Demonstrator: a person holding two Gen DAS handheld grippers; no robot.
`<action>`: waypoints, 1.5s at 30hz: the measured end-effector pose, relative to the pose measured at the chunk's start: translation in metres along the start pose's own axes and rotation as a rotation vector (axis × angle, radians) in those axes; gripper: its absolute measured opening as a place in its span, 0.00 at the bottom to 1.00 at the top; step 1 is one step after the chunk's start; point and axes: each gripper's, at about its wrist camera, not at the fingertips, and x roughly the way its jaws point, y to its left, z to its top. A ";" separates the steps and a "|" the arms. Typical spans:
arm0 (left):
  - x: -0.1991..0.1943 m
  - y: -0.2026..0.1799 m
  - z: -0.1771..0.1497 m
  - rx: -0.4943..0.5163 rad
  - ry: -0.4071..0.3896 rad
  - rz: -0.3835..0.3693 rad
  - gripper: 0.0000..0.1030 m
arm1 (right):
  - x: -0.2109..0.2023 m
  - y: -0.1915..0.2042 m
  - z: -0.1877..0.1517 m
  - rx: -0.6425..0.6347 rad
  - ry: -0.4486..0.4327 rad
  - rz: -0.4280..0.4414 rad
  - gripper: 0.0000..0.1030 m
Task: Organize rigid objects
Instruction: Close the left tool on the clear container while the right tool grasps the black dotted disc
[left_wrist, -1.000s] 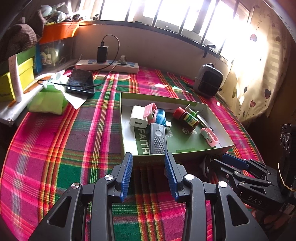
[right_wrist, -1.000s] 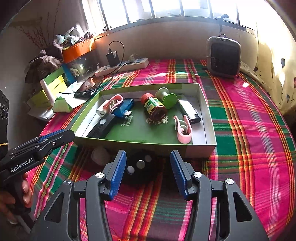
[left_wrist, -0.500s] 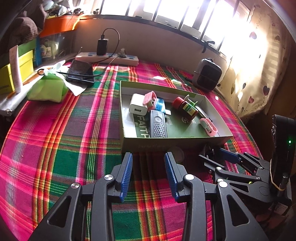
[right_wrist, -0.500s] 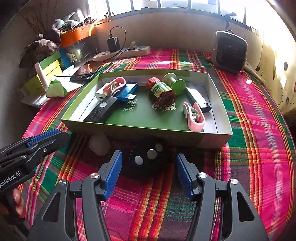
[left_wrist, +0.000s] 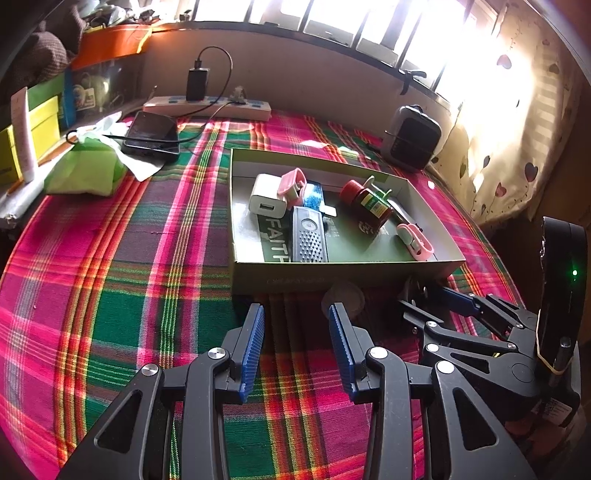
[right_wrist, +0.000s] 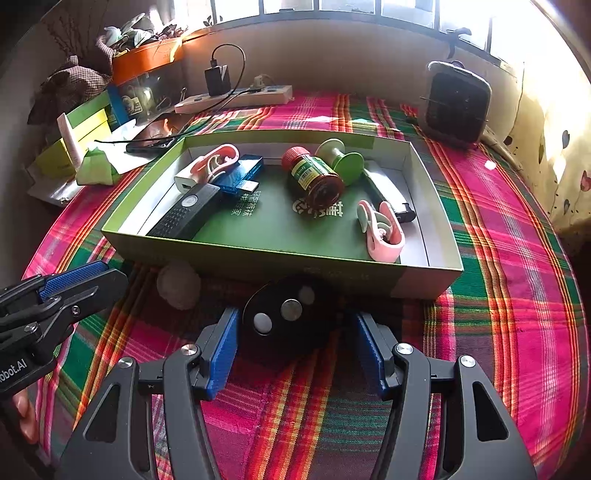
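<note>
I'm reading "FAITH" in white on the green box (left_wrist: 424, 186) floor, beside the black remote (left_wrist: 309, 240); "bot.AI" is showing on the left gripper (right_wrist: 74, 284) body.

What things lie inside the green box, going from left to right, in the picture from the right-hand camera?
Black remote → blue USB stick → red-capped jar → pink clip. I left out the charger, second pink clip, green spool and lighter, which overlap their neighbours.
</note>
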 end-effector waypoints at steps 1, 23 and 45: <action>0.001 -0.001 0.000 0.002 0.005 -0.002 0.34 | 0.000 -0.001 0.000 0.003 -0.002 0.000 0.57; 0.025 -0.028 0.004 0.065 0.069 0.014 0.40 | -0.013 -0.027 -0.011 0.076 -0.014 0.067 0.47; 0.040 -0.050 0.005 0.108 0.047 0.155 0.40 | -0.024 -0.056 -0.025 0.128 -0.023 0.069 0.47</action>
